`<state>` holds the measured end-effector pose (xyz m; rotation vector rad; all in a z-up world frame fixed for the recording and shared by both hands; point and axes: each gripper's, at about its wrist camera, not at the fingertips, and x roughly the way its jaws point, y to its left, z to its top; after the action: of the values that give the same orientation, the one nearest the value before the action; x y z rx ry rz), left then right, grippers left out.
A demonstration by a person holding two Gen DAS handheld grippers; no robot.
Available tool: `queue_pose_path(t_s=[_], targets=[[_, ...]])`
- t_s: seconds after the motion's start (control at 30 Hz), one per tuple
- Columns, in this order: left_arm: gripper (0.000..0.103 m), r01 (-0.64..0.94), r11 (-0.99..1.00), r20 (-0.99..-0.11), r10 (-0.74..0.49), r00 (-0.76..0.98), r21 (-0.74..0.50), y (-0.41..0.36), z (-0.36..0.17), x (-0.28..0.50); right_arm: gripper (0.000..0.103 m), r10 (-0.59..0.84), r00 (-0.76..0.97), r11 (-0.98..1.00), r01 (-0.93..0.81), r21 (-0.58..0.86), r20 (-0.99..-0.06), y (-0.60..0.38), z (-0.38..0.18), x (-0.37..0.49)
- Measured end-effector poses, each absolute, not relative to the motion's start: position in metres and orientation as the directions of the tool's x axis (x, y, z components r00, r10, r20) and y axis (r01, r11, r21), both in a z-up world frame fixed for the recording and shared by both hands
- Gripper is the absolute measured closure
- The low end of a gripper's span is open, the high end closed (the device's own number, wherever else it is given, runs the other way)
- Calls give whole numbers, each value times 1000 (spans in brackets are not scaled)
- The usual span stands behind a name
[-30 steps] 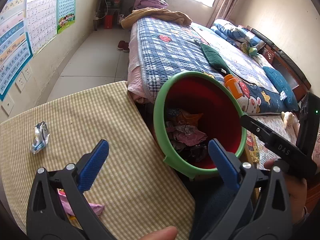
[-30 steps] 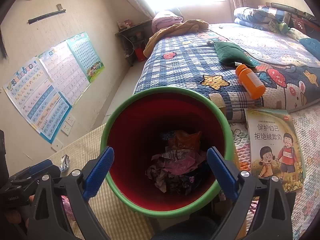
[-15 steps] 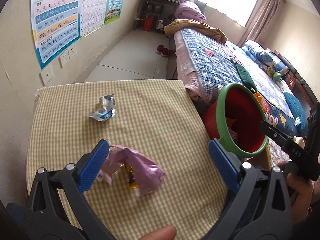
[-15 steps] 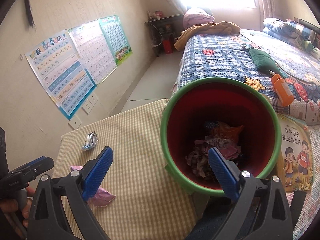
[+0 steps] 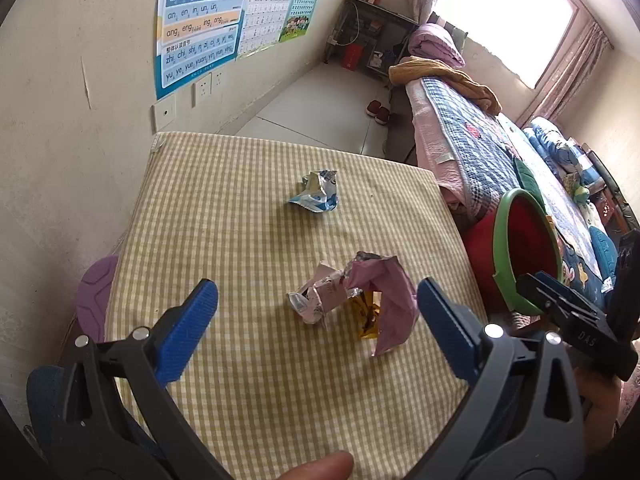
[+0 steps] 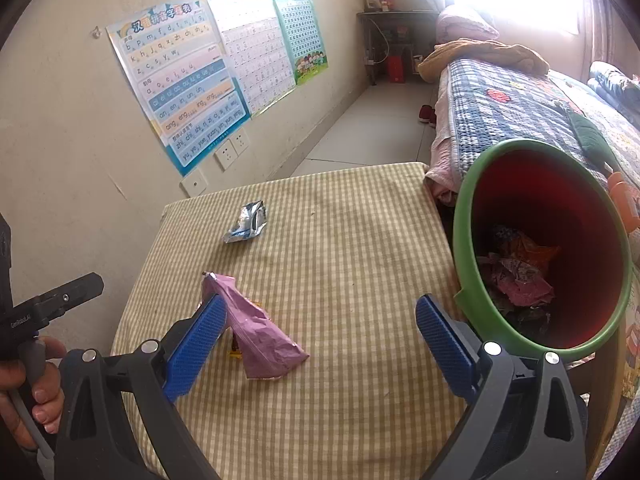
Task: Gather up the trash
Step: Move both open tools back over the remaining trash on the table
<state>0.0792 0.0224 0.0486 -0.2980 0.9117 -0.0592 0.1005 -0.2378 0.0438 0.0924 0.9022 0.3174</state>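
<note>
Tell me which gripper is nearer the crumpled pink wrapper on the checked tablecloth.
Left, though narrowly. The left gripper is open with the crumpled pink wrapper almost between its fingers. The right gripper is open too, with the wrapper beside its left finger.

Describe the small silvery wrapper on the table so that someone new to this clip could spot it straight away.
On the yellow checked tablecloth, look toward the far end near the wall posters. The crumpled silver-and-blue foil wrapper lies there alone, apart from the larger crumpled pink wrapper nearer the camera.
</note>
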Motion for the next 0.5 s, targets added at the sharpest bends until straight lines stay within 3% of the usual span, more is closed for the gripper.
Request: queue_pose_path(t_s=[0.5], targets=[[6, -132, 941, -804, -187, 565, -311, 49, 10, 72, 11, 353, 406, 906, -372, 200, -843, -167, -14, 104]])
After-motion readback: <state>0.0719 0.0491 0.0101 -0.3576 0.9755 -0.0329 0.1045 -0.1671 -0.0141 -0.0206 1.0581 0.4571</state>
